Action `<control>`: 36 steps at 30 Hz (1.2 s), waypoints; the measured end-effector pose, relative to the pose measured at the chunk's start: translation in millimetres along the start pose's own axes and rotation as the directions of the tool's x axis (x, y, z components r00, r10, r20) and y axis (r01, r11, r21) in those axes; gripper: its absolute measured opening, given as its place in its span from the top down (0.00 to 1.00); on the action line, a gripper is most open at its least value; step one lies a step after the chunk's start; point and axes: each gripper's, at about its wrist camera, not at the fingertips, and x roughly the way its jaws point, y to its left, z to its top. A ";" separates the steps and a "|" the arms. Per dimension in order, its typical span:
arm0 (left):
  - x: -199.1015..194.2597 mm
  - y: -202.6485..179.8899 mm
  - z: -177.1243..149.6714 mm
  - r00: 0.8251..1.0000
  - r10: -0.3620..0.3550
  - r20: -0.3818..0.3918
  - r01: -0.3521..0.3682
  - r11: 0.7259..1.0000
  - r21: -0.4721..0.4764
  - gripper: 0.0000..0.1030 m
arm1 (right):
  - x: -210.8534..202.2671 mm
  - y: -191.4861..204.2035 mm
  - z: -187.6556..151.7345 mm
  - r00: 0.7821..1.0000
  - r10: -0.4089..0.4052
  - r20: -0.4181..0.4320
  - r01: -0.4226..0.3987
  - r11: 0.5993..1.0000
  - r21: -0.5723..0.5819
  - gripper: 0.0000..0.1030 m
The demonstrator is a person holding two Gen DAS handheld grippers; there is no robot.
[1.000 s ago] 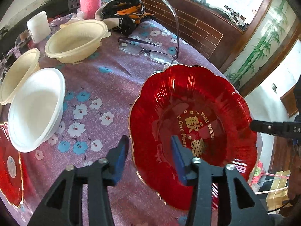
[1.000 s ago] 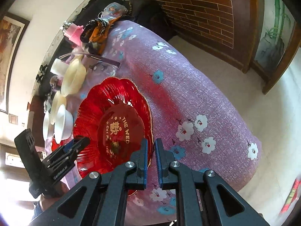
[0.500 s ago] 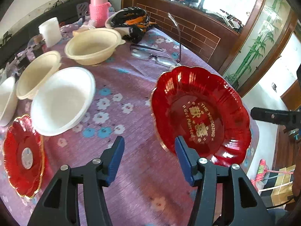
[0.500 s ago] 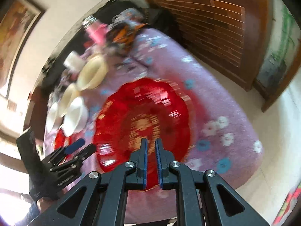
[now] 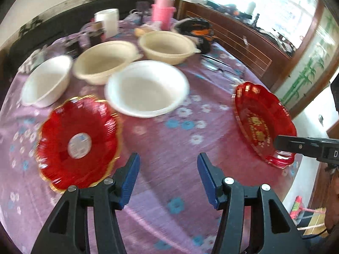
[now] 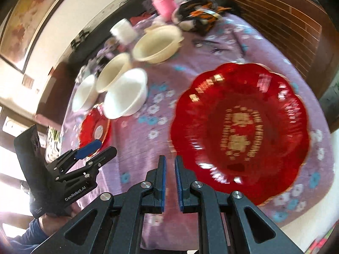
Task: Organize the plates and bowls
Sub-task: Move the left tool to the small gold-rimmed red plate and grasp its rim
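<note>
A large red plate with gold lettering (image 6: 239, 131) lies on the purple flowered tablecloth near the table's right edge. My right gripper (image 6: 170, 163) hangs just left of its rim, shut with nothing in it. My left gripper (image 5: 168, 165) is open and empty over bare cloth, between a smaller red plate (image 5: 78, 141) on its left and the large red plate (image 5: 262, 122) far to its right. Beyond it sit a white bowl (image 5: 146, 89), a second white bowl (image 5: 45, 80) and two cream bowls (image 5: 106, 61) (image 5: 168, 46). The right gripper's tip (image 5: 281, 144) shows beside the large plate.
At the back of the table stand a pink bottle (image 5: 162, 14), a white cup (image 5: 108, 21), a black and orange bag (image 5: 197, 29) and a pair of glasses (image 5: 214, 63). The table's edge drops off close behind the large plate. A hand and sleeve (image 6: 42, 222) carry the left gripper (image 6: 107, 146).
Both grippers swung left, away from the large red plate. The left one came off its rim, opened wider and now hangs near the small red plate. The right stayed shut.
</note>
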 end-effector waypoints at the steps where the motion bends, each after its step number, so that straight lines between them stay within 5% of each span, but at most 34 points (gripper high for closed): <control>1: -2.6 6.9 -2.1 1.000 0.006 0.001 -0.006 1.000 -0.011 0.46 | 4.8 8.2 0.1 1.000 0.000 -0.008 0.000 1.000 -0.013 0.89; 18: -33.2 122.2 -49.7 0.997 0.080 -0.019 -0.082 0.980 -0.182 0.46 | 72.8 96.1 -5.1 0.992 0.048 -0.116 -0.060 0.993 -0.103 0.80; 25: -38.7 156.1 -48.9 0.995 0.098 -0.023 -0.101 0.974 -0.202 0.46 | 91.8 119.6 5.3 0.992 0.077 -0.097 -0.085 0.993 -0.083 0.71; 28: -38.6 167.1 -46.7 0.994 0.102 -0.027 -0.105 0.973 -0.204 0.38 | 100.0 125.8 8.6 0.994 0.069 -0.088 -0.076 0.994 -0.074 0.62; 36: -24.7 187.6 -29.5 0.995 0.091 -0.041 -0.097 0.976 -0.197 0.32 | 115.2 135.1 14.7 0.995 0.053 -0.085 -0.059 0.995 -0.076 0.61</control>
